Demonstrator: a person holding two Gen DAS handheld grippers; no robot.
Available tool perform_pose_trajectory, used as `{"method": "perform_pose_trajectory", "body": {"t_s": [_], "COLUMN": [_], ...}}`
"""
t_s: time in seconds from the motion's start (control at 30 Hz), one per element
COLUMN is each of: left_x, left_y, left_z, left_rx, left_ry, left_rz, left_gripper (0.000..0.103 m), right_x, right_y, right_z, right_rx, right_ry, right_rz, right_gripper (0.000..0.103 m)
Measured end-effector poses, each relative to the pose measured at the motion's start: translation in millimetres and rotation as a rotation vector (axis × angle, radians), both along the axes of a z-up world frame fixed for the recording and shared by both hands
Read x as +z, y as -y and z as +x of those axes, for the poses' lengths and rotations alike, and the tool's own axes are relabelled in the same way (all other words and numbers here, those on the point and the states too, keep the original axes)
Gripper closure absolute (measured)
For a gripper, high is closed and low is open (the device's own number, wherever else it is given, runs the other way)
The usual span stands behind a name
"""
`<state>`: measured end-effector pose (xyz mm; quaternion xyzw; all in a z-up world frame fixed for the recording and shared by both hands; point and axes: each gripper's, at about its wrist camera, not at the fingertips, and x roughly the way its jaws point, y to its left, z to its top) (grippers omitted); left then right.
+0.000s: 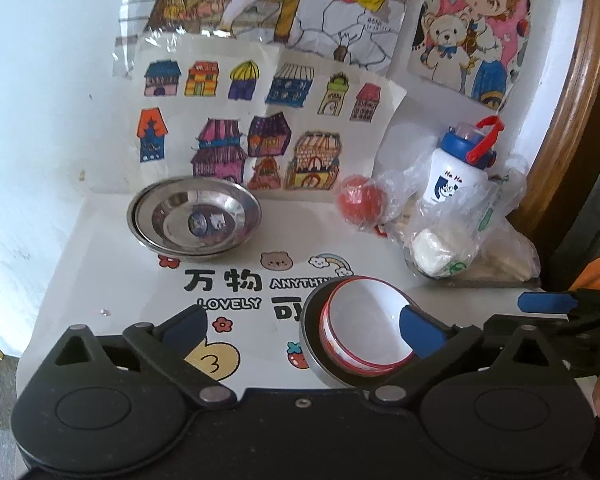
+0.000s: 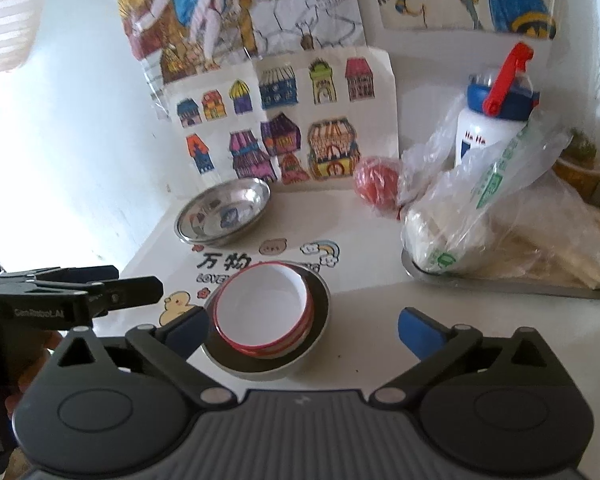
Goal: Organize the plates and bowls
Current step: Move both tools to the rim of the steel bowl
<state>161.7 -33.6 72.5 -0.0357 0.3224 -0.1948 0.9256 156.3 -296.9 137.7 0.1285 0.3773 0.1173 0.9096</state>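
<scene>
Left wrist view first: the red-rimmed white bowls point(image 1: 366, 328) sit nested together inside a steel plate point(image 1: 314, 344), and that's my landmark for everything else. The stack sits on a white tabletop point(image 1: 80, 280) with a cartoon sticker point(image 1: 228, 292) printed with Chinese characters, "LOVELY", a bear face, a rainbow cloud and a yellow duck; the plate covers part of the lettering. The left gripper point(image 1: 304, 326) hangs over the near side of the stack, jaws spread wide, nothing between the pads, though its right blue pad overlaps the bowls in this view. The right gripper point(image 2: 304, 326) is spread wide too, empty, with the stack towards its left finger.

Behind and left of the stack, near the wall, there's a pair of stacked stainless steel dishes point(image 1: 194, 218), well apart from it. Behind and right is a red ball point(image 1: 360, 202) wrapped in clear plastic, then a white water bottle point(image 1: 458, 168) with a blue lid and red strap, and crinkly plastic bags point(image 2: 480, 208) of food on a metal tray point(image 2: 500, 286).

Room-wise, a white wall point(image 1: 40, 100) behind the stack carries kids' drawings: a sheet of coloured houses point(image 1: 260, 120) propped at table level, bigger cartoon pictures above. A wooden curved frame point(image 1: 572, 100) runs along the far right.
</scene>
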Motion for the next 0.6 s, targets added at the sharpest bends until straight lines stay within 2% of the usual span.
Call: {"method": "perform_pose_trajectory", "body": {"t_s": [0.17,0.27,0.37,0.6], "left_x": [-6,-13,-22,-40], "left_y": [-1,-6,-12,-20], "left_z": [-13,-16,-12,10], "left_rx": [0.032,0.018,0.011,0.019], "left_ry": [0.045,0.032,-0.013,-0.084], "left_rz": [0.04,0.046,0.04,0.079], "left_gripper": [0.001,0.001,0.001,0.001], "right_x": [0,-3,-8,-26], "right_y": [-3,-3,-1,13], "right_z": [-17,-21,-22,-6], "right_rx": [-0.006,-0.009,-0.017,-0.028], "right_ry": [0.074,0.087,0.074,-0.011], "right_rz": [-0.043,-0.081,-0.086,-0.042], "right_gripper": [0.0,0.0,0.0,0.0]}}
